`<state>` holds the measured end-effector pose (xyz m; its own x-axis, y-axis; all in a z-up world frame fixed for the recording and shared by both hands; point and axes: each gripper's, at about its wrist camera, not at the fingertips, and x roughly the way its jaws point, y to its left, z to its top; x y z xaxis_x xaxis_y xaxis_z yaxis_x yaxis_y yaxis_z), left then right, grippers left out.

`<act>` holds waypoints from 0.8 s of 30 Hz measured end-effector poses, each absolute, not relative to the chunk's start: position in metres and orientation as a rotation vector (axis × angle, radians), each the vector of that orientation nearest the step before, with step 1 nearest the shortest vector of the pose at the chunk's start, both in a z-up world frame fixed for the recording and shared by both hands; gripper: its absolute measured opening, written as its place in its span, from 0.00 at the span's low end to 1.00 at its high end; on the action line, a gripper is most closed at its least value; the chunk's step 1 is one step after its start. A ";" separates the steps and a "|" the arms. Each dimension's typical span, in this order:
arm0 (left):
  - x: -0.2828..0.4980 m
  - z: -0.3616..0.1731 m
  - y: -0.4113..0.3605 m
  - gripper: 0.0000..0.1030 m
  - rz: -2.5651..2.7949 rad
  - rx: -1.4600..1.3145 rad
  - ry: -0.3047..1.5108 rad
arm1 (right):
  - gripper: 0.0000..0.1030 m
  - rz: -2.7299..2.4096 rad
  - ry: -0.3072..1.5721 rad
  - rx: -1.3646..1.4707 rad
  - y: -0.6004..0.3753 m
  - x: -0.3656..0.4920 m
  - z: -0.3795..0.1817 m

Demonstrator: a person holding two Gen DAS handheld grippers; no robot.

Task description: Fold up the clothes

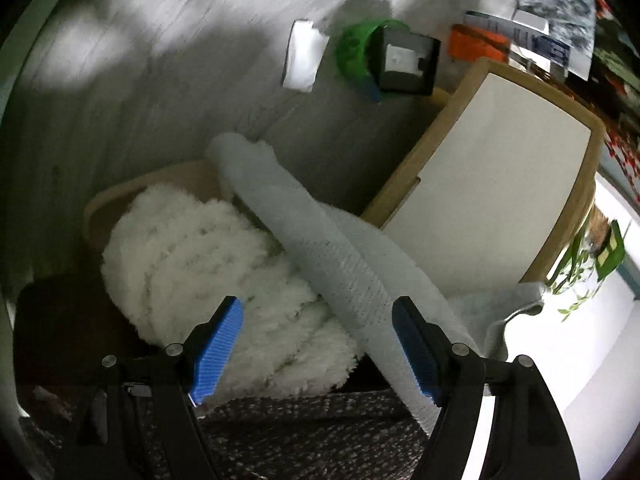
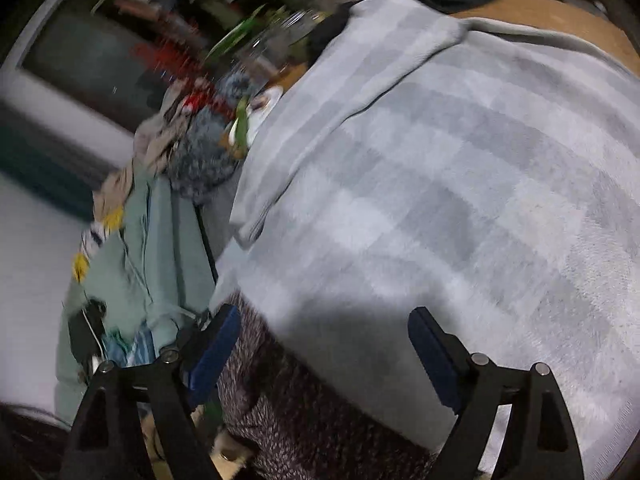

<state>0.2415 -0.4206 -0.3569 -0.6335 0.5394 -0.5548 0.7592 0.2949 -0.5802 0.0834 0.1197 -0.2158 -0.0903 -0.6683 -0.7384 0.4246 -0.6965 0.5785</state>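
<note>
Right tongs [image 2: 324, 344] stand wide apart, nothing between the pads. Beneath them a grey checked blanket [image 2: 460, 184] covers most of the wooden worktop [image 2: 552, 12]; a dark speckled knit [image 2: 304, 412] lies at the blanket's near edge. View blurred.

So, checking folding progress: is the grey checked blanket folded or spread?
Mostly spread: the grey checked blanket lies wide, one edge flap turned over.

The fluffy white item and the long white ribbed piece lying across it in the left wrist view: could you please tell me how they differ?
The fluffy white item has a shaggy, tufted pile; the long white ribbed piece is smooth with fine knit ribs. The fluffy item is a broad, bunched mound, while the ribbed piece is narrow and stretched out diagonally. The ribbed piece lies on top, the fluffy one beneath. Both are white textiles, and neither is gripped by the open left tongs.
</note>
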 end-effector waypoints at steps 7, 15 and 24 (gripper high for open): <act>0.190 -0.349 -0.405 0.73 -1.363 1.358 2.267 | 0.86 -1.827 -0.245 1.431 0.115 0.101 -0.216; 0.186 -0.319 -0.404 0.09 -1.554 1.336 2.136 | 0.83 -1.838 -0.191 1.342 0.110 0.110 -0.192; 0.210 -0.192 -0.407 0.09 -2.082 1.047 2.051 | 0.74 -1.809 0.582 0.887 -0.017 0.170 -0.156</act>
<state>0.2095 -0.4072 -0.1918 -0.7718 0.4208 -0.4766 0.4704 -0.1265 -0.8734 0.1700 -0.0170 -0.1559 -0.2339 -0.5692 -0.7882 0.9220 -0.3871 0.0059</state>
